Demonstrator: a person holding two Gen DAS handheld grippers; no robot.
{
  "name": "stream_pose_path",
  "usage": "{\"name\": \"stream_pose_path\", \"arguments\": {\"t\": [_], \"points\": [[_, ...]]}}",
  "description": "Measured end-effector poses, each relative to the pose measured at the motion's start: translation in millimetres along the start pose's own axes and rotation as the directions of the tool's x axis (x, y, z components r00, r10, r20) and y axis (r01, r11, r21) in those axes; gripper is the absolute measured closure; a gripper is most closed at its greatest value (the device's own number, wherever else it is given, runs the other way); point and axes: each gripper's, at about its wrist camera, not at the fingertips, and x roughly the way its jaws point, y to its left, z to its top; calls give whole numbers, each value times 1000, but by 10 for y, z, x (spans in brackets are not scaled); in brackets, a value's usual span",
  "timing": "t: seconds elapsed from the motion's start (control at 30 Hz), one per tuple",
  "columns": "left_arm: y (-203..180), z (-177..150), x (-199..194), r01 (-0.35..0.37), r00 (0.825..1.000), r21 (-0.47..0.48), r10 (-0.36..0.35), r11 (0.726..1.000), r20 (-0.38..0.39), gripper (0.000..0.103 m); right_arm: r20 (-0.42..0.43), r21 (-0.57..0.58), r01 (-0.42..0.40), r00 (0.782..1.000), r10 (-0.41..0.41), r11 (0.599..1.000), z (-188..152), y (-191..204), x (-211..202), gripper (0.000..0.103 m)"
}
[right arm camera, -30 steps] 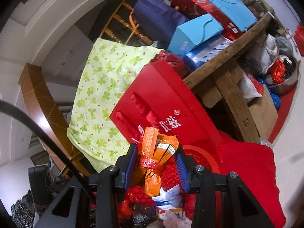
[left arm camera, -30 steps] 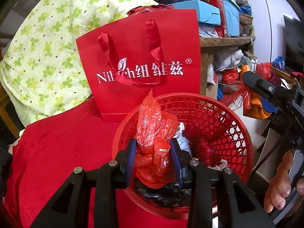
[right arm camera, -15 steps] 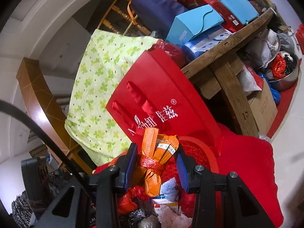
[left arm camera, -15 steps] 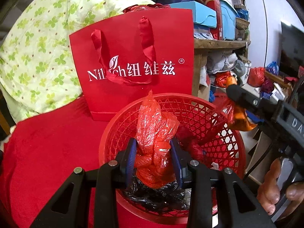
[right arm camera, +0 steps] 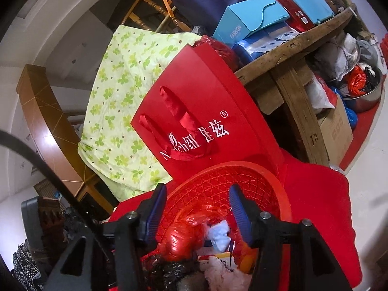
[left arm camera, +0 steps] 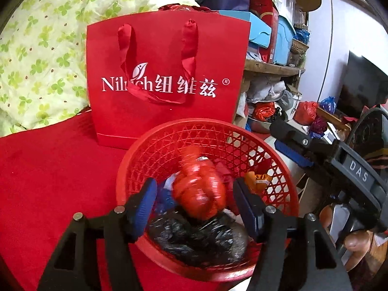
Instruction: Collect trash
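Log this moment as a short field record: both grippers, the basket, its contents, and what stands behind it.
left gripper: jaws open, over the basket, holding nothing
right gripper: jaws open, over the basket, holding nothing
red plastic mesh basket: on red cloth
contents: crumpled red plastic bag, blurred; black plastic bag; orange wrapper; white-blue scrap
behind basket: red paper gift bag, upright, ribbon handles

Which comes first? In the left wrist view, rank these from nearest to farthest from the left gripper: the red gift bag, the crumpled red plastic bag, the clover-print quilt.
1. Crumpled red plastic bag: between the open fingers of the left gripper, inside the red basket.
2. Red gift bag: upright just behind the basket.
3. Clover-print quilt: behind the gift bag, to the left.
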Motion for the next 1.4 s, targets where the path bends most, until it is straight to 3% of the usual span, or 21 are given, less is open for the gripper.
{"name": "stream_pose_path", "arguments": {"t": [0.2, 0.43, 0.9, 1.1, 1.27, 1.4], "points": [[119, -51, -156, -49, 999, -16, 49, 999, 12, 27, 7, -17, -3, 1000, 3, 1000, -28, 110, 57, 46], [272, -130, -404, -129, 991, -10, 129, 992, 32, 24, 40, -87, 18, 999, -14, 996, -93, 335, 109, 46], [599, -266, -981, -272, 958, -25, 273, 962, 93, 18, 84, -264, 88, 994, -68, 960, -368, 866, 207, 46], [735, -323, -1214, -337, 934, -34, 339, 941, 113, 13, 90, -256, 126, 990, -107, 958, -502, 945, -19, 46], [836, -370, -1341, -369, 922, -40, 371, 929, 107, 12, 100, -325, 183, 982, -158, 928, -602, 1131, -301, 46], [901, -411, -1468, -386, 914, -58, 390, 921, 108, 12, 109, -345, 194, 980, -166, 918, -613, 1315, -527, 38]]}}
